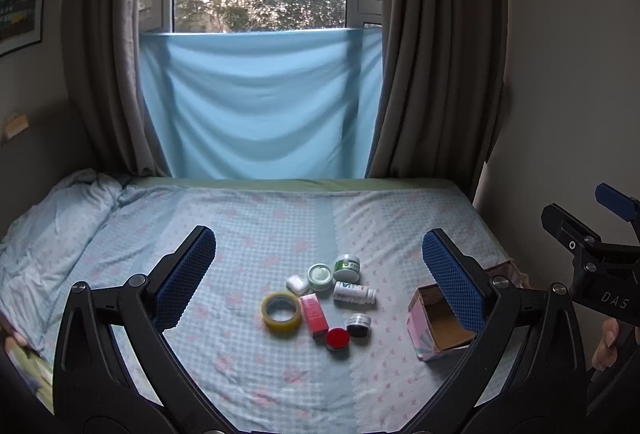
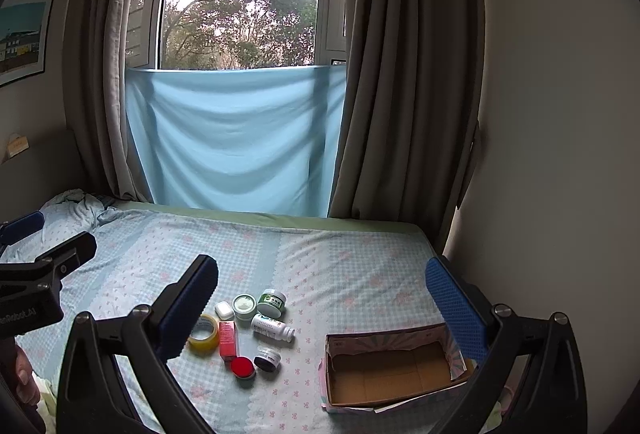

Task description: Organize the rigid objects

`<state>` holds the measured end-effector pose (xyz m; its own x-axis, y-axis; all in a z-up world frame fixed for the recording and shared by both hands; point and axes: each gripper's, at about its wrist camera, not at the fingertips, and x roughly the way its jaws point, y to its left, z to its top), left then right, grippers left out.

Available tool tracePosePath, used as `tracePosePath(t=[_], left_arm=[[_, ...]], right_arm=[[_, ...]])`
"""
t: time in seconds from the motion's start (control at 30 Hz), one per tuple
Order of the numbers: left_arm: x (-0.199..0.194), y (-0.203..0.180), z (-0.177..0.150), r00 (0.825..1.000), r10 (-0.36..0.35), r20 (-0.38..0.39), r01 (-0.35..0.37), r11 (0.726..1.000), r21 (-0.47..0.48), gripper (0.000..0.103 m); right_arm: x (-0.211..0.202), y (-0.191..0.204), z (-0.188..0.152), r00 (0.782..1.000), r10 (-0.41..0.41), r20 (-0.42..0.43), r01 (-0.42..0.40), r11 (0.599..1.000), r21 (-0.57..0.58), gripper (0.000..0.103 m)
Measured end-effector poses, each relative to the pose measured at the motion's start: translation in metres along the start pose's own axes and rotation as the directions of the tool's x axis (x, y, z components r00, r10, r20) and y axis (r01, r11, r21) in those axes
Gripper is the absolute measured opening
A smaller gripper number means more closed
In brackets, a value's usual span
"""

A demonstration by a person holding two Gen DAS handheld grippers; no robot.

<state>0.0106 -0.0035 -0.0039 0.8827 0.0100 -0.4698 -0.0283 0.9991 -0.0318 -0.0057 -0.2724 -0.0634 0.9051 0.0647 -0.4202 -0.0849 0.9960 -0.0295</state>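
A home bedroom is shown. A bed (image 2: 340,266) covered by a patterned sheet is set against a window (image 2: 240,2) flanked by grey-brown curtains (image 2: 400,74), with a light blue cloth (image 2: 232,138) hung across its lower part. A framed picture (image 2: 24,34) is hung on the wall, and a rumpled quilt (image 1: 52,218) is seen at the bed's left.

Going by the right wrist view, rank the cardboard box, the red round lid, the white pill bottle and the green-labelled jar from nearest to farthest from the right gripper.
1. Cardboard box: open, lower right, under the right gripper.
2. Red round lid: front of the cluster, left.
3. White pill bottle: on its side, mid-cluster.
4. Green-labelled jar: back of the cluster.
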Motion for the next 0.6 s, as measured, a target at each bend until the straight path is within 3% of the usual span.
tracePosePath(t=[0.6], left_arm=[[0.0058,-0.0026,0.0003,1.000,0.022,-0.001,-0.022,1.000,-0.008,0.103]], right_arm=[[0.0015,-0.0001,0.0051,1.000,0.026,-0.002,-0.026,1.000,0.002,0.103]])
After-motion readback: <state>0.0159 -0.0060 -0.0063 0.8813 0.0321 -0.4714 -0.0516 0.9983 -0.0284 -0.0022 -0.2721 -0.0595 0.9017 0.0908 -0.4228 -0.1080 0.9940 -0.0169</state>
